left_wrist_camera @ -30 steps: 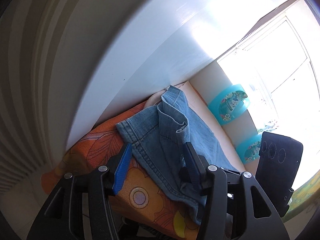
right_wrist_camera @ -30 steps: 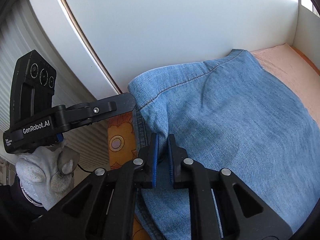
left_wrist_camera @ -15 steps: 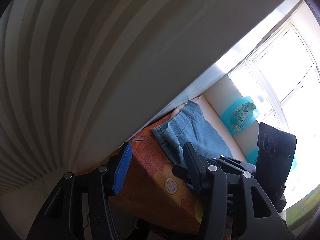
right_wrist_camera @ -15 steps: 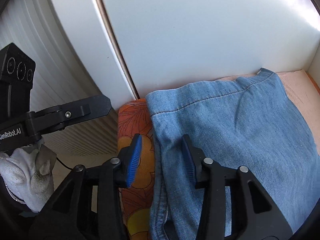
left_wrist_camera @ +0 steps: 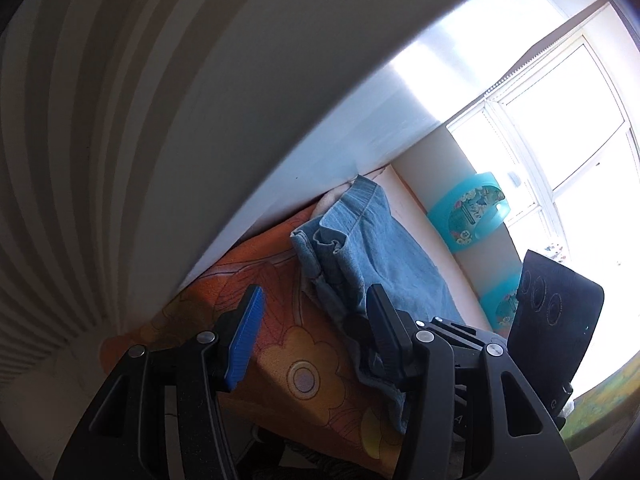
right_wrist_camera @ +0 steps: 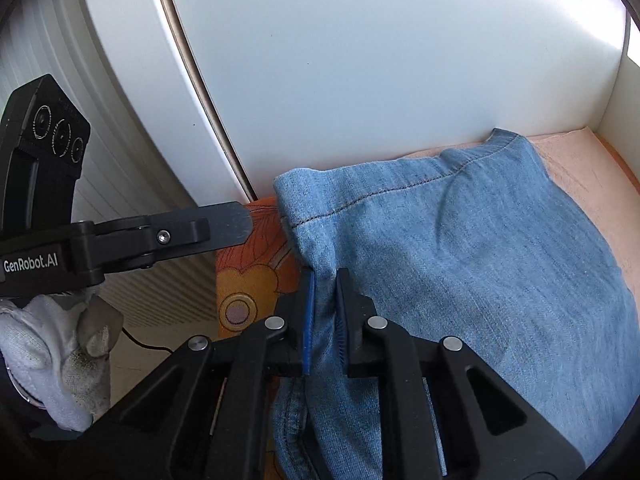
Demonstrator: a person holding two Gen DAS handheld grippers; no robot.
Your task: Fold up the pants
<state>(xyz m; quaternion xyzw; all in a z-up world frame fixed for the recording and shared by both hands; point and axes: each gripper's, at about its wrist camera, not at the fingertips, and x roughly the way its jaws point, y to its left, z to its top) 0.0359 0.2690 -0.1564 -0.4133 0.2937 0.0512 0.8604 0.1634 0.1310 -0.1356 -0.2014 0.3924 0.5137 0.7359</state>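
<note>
"GenRobot.AI" is read in white on the left gripper (right_wrist_camera: 224, 224) body, at 9 o'clock in the right wrist view; 3 ringed marks are seen on its black plate. Writing on the teal containers (left_wrist_camera: 470, 214) in the left wrist view cannot be read.

Right gripper (right_wrist_camera: 324, 316): fingers are nearly closed, a fold of the jeans (right_wrist_camera: 460, 248) being pinched between the blue pads (right_wrist_camera: 307, 320). The rest of the denim is spread from 12 to 5 o'clock of the fingers, over an orange flowered cover (right_wrist_camera: 248, 284) and a peach cloth (right_wrist_camera: 580, 176).

Left gripper (left_wrist_camera: 312, 320): fingers are spread wide and nothing is held. The jeans (left_wrist_camera: 360, 248) are seen at 1 o'clock of it, the right finger lying at the denim's edge; contact cannot be told. A gloved hand (right_wrist_camera: 56, 360) is seen under the left gripper.
</note>
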